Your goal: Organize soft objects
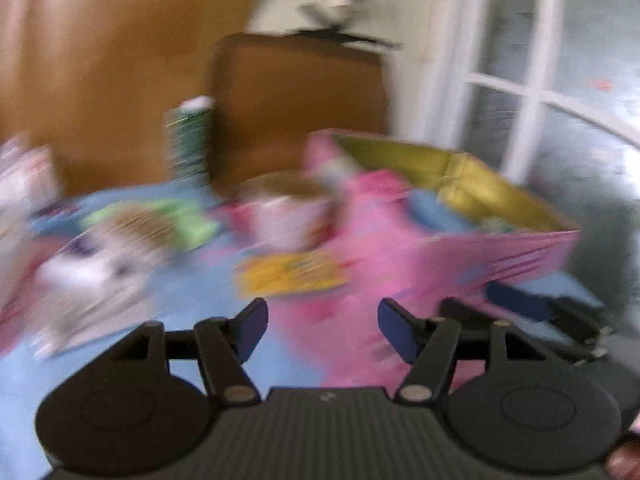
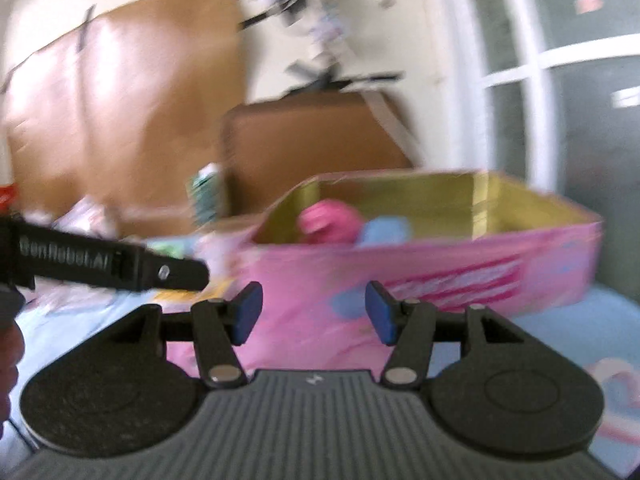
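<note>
Both tools are released and carry nothing — the left tool [image 1: 323, 330] and the right tool [image 2: 314, 312] hang just in front of the pink box [image 2: 420, 264]. A pink soft toy [image 2: 330, 222] and a blue one [image 2: 384, 230] lie inside it; a white plush [image 1: 92, 272] sits well left of the box. Risk, as I judge it: the views are smeared — a hurried reach could clip the box wall or miss the plush.

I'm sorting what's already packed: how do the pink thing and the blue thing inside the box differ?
In the right wrist view, the pink item is deep pink and lies to the left, nearer the box's corner; the blue item is pale blue and lies to its right. The pink one rises higher than the blue one. Both look soft and rounded, lying side by side inside the pink box, though blur hides detail.
</note>
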Tool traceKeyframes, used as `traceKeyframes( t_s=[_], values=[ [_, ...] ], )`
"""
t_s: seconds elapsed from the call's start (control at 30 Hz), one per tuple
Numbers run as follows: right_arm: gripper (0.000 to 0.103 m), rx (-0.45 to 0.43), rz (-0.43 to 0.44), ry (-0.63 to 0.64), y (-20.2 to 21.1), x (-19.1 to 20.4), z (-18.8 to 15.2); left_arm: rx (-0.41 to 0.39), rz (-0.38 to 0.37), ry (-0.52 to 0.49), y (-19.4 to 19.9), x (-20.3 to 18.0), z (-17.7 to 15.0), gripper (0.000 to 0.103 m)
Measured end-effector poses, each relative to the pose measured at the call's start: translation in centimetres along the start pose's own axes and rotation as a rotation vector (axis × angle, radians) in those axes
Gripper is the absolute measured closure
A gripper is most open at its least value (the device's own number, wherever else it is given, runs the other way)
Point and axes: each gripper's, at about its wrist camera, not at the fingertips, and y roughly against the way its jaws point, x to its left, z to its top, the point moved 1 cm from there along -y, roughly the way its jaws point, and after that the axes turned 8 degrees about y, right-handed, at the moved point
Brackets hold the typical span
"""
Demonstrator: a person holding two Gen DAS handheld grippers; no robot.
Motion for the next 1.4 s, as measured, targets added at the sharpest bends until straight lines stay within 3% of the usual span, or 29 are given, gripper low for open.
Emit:
traceKeyframes(
  t_s=[0.2,0.23,0.33,0.5,0.73,0.83,1.0,1.1,1.23,1.4],
  values=[
    [0.044,0.091,0.130,0.144,-1.7,6.2,-0.1,-0.036,0.306,0.071,0.9,7.8,-1.7,0.040],
    [0.044,0.095,0.143,0.173,-1.8,7.3,0.0,-0.022,0.323,0.120,0.9,8.9,-1.6,0.040],
    [0.044,0.124,0.183,0.224,-2.7,9.4,0.2,-0.049,0.274,0.221,1.6,11.0,-1.2,0.035],
    [0.042,0.195,0.182,0.295,-3.9,11.1,0.1,-0.039,0.292,0.174,1.7,10.1,-1.4,0.033],
    [0.037,0.229,0.200,0.145,-4.6,9.2,0.0,-0.040,0.286,0.174,1.2,10.1,-1.5,0.029],
    [0.037,0.224,0.207,0.074,-4.6,8.3,0.0,-0.042,0.288,0.176,1.3,10.1,-1.6,0.028],
    [0.036,0.211,0.190,0.068,-4.3,8.3,-0.1,-0.048,0.301,0.176,1.4,10.1,-1.6,0.027],
    [0.030,0.188,0.173,0.070,-3.9,8.4,-0.1,-0.049,0.304,0.176,1.4,10.1,-1.6,0.027],
    [0.028,0.163,0.167,0.066,-3.5,8.1,-0.1,-0.055,0.304,0.169,1.5,10.1,-1.6,0.016],
    [0.027,0.149,0.178,0.064,-3.3,7.9,-0.1,-0.077,0.288,0.152,1.8,9.8,-1.6,0.014]
  ],
)
